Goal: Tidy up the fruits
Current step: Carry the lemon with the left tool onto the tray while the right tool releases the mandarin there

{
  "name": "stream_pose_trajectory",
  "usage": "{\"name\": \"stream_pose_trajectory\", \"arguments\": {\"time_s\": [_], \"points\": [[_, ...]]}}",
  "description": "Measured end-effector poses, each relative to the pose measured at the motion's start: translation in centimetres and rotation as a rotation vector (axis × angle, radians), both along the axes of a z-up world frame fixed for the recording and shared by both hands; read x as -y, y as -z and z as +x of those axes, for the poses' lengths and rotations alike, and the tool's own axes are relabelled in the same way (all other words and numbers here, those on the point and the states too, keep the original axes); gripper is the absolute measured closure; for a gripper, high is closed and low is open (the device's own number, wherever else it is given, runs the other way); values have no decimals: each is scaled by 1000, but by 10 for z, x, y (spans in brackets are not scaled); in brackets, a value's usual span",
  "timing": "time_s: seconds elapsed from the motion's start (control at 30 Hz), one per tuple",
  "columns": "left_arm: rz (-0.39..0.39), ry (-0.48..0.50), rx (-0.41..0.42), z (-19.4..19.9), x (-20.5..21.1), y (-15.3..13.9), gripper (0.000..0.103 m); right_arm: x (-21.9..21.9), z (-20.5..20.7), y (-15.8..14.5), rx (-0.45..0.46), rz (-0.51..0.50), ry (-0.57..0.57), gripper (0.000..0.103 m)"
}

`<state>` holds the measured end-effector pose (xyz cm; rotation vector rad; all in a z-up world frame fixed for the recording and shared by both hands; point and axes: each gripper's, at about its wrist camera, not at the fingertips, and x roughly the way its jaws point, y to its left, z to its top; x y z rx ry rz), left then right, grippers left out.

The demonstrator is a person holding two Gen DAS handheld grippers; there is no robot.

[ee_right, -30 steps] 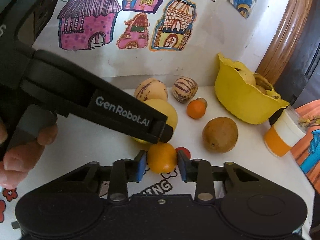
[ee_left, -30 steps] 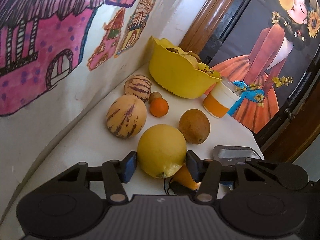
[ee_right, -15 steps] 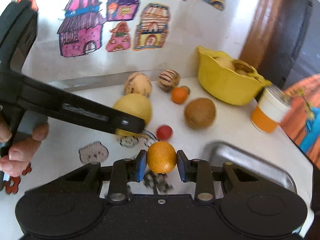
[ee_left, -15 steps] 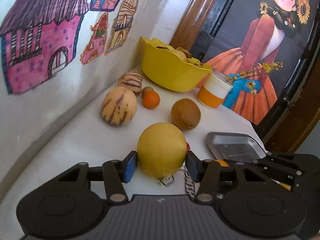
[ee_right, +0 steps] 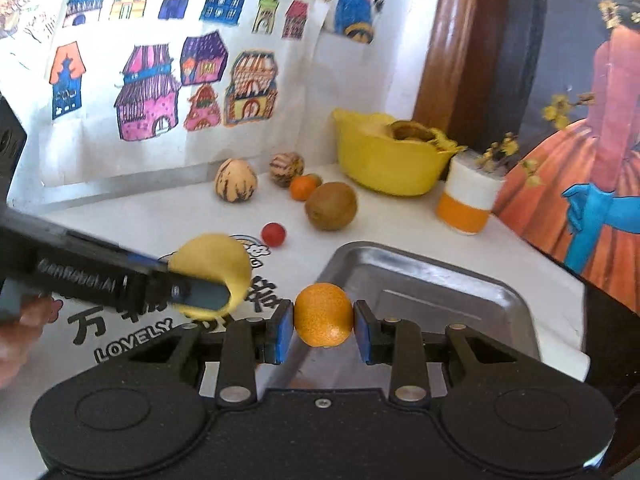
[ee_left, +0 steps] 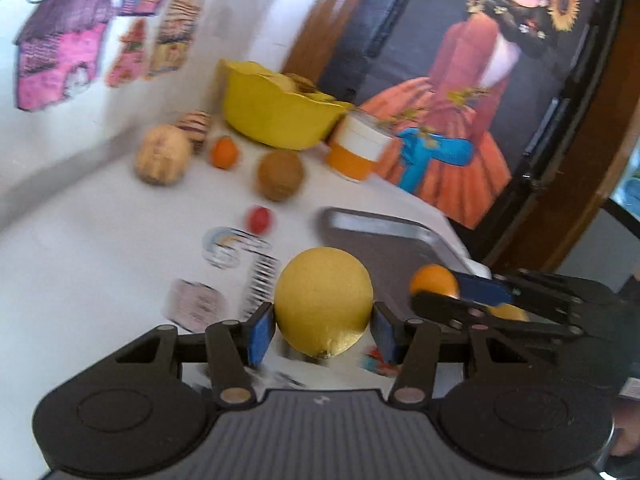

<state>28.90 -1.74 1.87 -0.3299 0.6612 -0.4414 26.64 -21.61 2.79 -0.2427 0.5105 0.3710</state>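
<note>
Two fruits held over the white bench (ee_right: 400,228), at the metal tray (ee_right: 452,292).

The left gripper (ee_left: 323,326) clamps a big yellow lemon (ee_left: 323,300) just beside the tray's near left edge; the right gripper (ee_right: 323,330) grips a small orange (ee_right: 323,314) above the tray's near left corner. Farther back on the bench: yellow bowl (ee_right: 384,168), two striped melons, a kiwi (ee_right: 331,206), a tangerine (ee_right: 302,187) and a red cherry tomato (ee_right: 273,234).

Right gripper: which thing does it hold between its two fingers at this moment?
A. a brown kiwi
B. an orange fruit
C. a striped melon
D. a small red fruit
B: in the right wrist view the right gripper is shut on the orange fruit, whereas the left gripper holds the big yellow fruit.
</note>
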Motion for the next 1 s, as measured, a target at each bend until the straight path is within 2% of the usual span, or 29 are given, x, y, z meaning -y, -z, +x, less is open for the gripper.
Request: {"name": "stream_pose_trajectory", "arguments": {"time_s": [0.27, 0.43, 0.63, 0.83, 1.0], "points": [[-34, 63, 46, -10, 49, -12, 47, 39, -24, -5, 132, -23, 66, 69], [15, 110, 19, -2, 78, -11, 47, 68, -24, 5, 100, 27, 126, 69], [76, 124, -11, -2, 96, -7, 47, 79, -26, 11, 112, 62, 116, 68], [101, 125, -30, 0, 99, -7, 47, 75, -30, 15, 150, 9, 99, 68], [107, 128, -32, -1, 100, -8, 46, 77, -32, 14, 152, 11, 109, 67]]}}
